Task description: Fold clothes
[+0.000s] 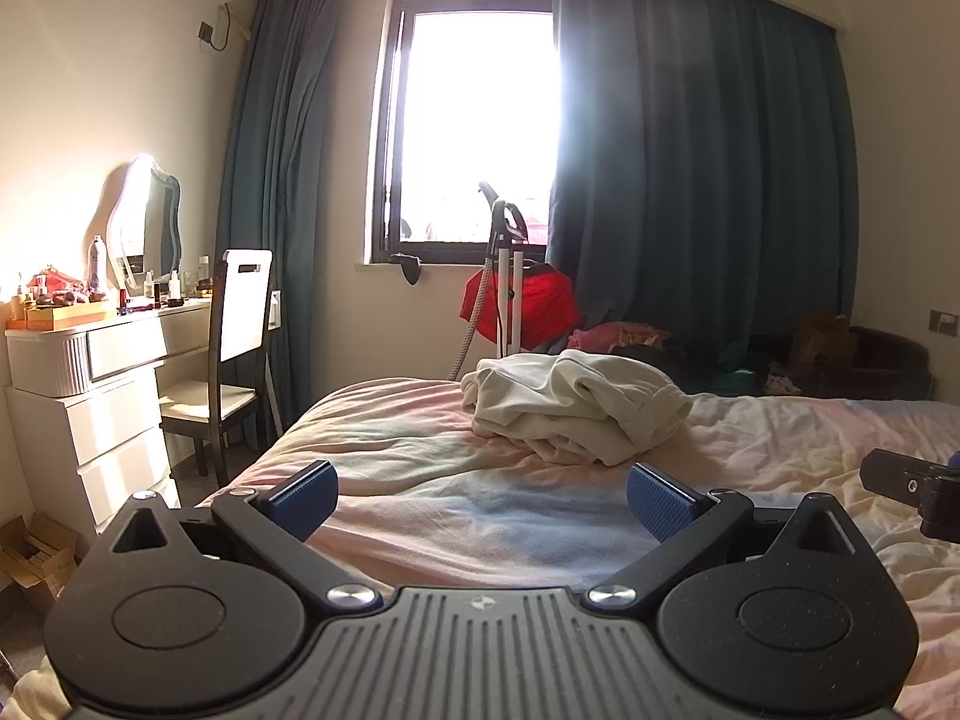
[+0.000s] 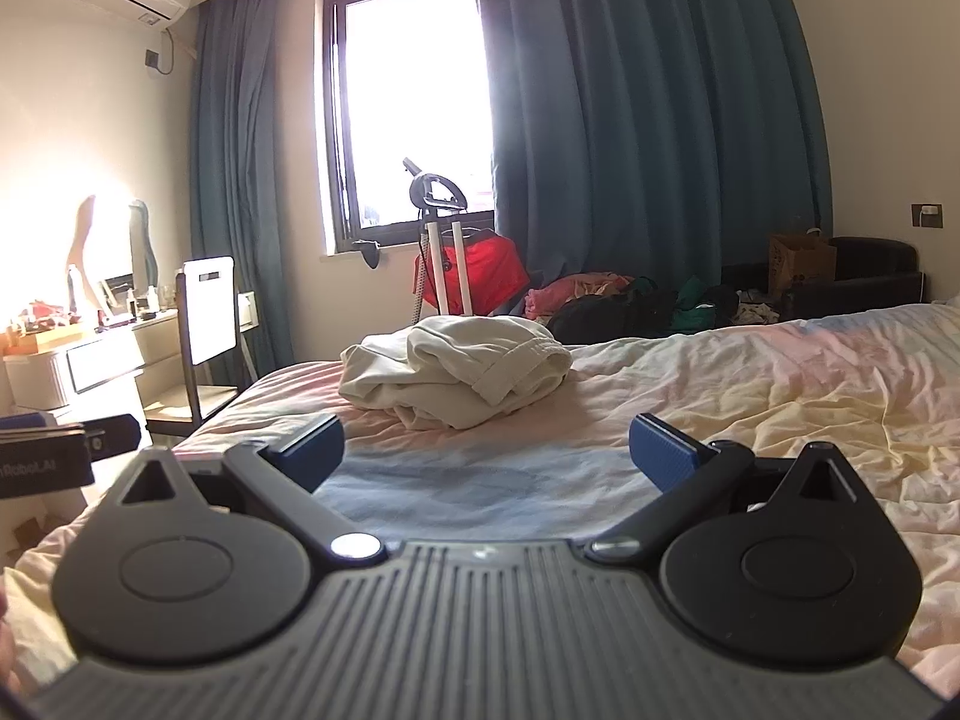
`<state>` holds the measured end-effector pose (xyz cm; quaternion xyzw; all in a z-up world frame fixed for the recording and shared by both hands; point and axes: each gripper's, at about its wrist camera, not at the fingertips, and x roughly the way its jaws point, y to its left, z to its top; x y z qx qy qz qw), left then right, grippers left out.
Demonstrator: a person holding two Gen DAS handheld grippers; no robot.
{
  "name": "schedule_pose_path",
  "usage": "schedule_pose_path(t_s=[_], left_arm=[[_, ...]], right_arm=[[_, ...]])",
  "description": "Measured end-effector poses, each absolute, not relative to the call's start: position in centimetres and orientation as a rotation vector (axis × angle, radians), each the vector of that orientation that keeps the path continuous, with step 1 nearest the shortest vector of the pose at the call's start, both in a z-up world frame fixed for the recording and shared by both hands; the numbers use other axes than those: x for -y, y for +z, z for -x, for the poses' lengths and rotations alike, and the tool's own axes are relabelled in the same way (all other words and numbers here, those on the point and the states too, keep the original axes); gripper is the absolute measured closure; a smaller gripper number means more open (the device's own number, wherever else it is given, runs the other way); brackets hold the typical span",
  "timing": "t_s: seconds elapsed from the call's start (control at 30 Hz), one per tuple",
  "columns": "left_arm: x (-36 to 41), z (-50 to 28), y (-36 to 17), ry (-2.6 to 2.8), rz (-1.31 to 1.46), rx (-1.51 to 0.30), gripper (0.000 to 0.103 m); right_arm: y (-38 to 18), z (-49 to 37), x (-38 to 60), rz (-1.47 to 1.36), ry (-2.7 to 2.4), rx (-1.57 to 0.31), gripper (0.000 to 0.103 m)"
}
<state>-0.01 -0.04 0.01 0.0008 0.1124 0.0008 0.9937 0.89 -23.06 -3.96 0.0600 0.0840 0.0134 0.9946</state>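
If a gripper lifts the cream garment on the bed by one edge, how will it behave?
The cream garment lies in a soft, creased heap, so it is probably floppy and would unfold and hang down. It looks like thick cloth, so maybe somewhat heavy for a garment. On the wrinkled bed sheet, pushing would likely bunch it rather than slide it.

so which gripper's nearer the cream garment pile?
Roughly even, no clear winner. Left gripper sits short of the cream garment pile, which lies ahead, slightly right. Right gripper is also short of it; pile ahead, slightly left.
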Motion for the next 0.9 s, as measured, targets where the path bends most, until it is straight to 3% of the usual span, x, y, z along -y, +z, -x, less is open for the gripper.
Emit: schedule_pose_path(t_s=[0.9], left_arm=[[0.4,0.1,-0.4,-0.005,-0.034,-0.243,0.0]], right_arm=[[-4.3,-0.9,23.1,-0.135,0.027,-0.176,0.0]])
